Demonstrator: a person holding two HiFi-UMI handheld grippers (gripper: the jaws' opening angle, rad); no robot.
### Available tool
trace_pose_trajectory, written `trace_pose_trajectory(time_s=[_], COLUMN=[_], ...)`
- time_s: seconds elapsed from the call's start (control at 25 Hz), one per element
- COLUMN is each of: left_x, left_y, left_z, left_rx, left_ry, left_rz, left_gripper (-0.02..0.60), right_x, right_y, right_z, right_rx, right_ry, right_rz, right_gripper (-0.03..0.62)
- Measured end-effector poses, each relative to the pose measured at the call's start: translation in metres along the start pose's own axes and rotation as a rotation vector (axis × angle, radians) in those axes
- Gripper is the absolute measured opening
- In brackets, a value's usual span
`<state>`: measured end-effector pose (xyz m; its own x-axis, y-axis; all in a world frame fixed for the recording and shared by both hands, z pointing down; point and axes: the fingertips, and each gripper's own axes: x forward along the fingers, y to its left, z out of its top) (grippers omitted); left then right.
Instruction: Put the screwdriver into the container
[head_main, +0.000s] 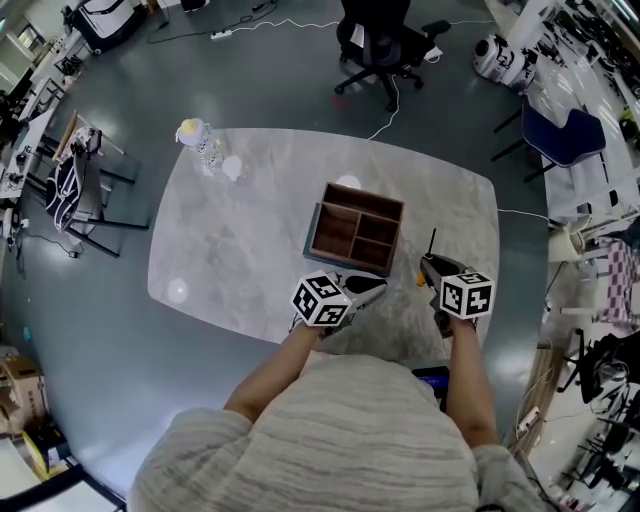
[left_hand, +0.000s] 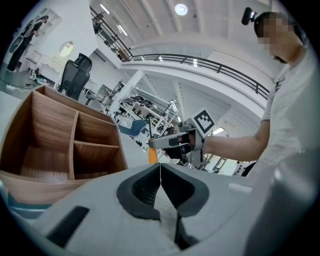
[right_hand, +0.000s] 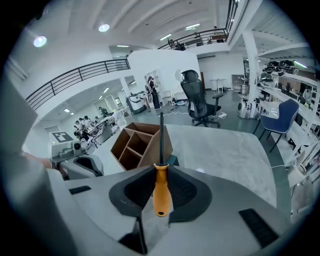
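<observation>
**Right gripper holds screwdriver beside box**

Right gripper (right_hand: 160, 171) jaws clenched on orange-handled, black-shafted screwdriver (right_hand: 161, 192), shaft pointing forward, just right of the brown wooden divided container (head_main: 366, 196). Left gripper (left_hand: 160, 169) jaws pressed together, nothing between them, near the container's front edge. Both forearms stretch over the grey marble-look table (head_main: 230, 250). Small white-yellow object (head_main: 195, 133) sits at the far-left corner. Black office chair (head_main: 380, 45) stands beyond the table.

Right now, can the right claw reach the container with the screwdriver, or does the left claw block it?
Probably yes. The right claw grips the screwdriver, and the container lies open ahead to its left. The left claw, shut and empty, sits by the near edge, beside the path.
</observation>
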<state>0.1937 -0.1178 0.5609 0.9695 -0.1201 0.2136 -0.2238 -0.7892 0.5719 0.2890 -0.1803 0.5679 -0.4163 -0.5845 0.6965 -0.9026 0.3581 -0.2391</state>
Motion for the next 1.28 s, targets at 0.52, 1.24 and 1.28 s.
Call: trace_pose_trajectory(time_s=[0.52,1.24,1.28], left_x=[-0.044,-0.085,-0.086], left_y=[0.001,0.01,0.011], left_z=[0.002,0.0,0.0], left_rx=[0.037,0.07,0.071], left_ry=[0.017,0.04,0.041], left_rz=[0.015,0.011,0.01], left_gripper=[0.014,0.014,0.014], right_x=[0.003,0.044,0.045], right_y=[0.062,0.103,0.104], right_z=[0.061,0.072,0.072], right_rx=[-0.016,0.001,0.0], right_ry=[-0.17,-0.253,-0.252], right_rz=[0.059,0.067,0.064], right_gripper=[0.072,0.072,0.072])
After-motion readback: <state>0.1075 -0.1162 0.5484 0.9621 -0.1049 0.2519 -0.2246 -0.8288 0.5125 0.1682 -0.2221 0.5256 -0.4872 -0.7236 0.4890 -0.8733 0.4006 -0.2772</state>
